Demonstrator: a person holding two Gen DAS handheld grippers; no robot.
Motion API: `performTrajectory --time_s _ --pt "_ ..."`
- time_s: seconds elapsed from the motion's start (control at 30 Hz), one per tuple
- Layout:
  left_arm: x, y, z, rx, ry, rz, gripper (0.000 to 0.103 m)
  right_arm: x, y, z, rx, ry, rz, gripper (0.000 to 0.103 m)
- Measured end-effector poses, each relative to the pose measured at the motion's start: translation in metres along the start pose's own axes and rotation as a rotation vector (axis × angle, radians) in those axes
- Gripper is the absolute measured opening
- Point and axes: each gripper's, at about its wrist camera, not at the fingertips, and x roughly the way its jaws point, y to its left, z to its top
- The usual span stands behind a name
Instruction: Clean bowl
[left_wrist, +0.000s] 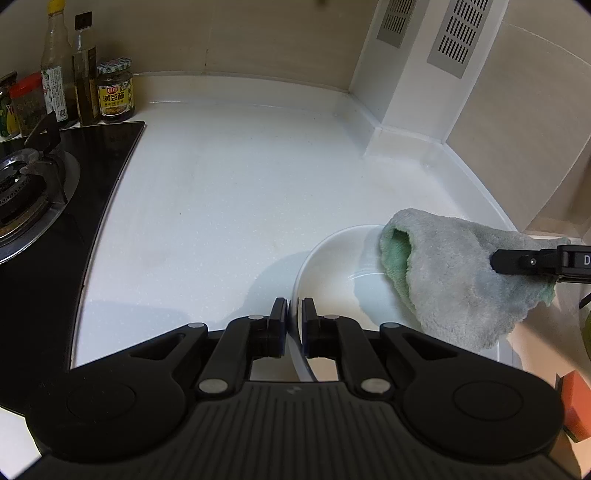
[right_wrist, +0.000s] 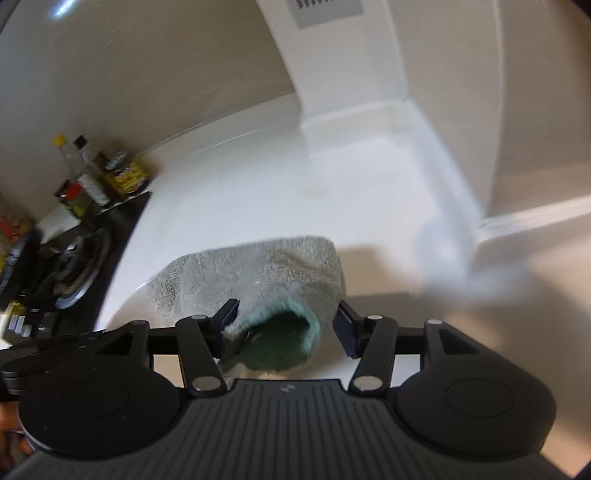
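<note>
Left wrist view: the left gripper pinches the near rim of the white bowl on the worktop, right of the stove. Right wrist view: the right gripper clasps the grey-green cloth.

Your left gripper is matte black: a ribbed grey-black body with a small pale logo at 12 o'clock, round caps at 3 and 9 o'clock, silver rivets on the linkage arms, blue-edged pads. Your right gripper looks identical.
</note>
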Motion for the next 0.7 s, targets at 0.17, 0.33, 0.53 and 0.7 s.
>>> performTrajectory --time_s 0.17,0.33,0.53,0.7 --pt "0.001 -0.001 0.0 -0.002 0.0 0.002 0.006 -0.003 0.001 0.0 -0.036 -0.016 -0.092 0.05" --pt "0.0 0.005 0.001 0.012 0.004 -0.007 0.006 -0.025 -0.001 0.001 -0.039 -0.123 -0.102 0.05" --pt "0.0 0.006 0.001 0.012 0.004 -0.011 0.006 -0.016 0.018 0.005 -0.107 -0.077 0.013 0.05" --pt "0.0 0.01 0.002 -0.003 0.004 -0.029 0.007 0.027 0.036 0.004 -0.186 0.086 0.063 0.05"
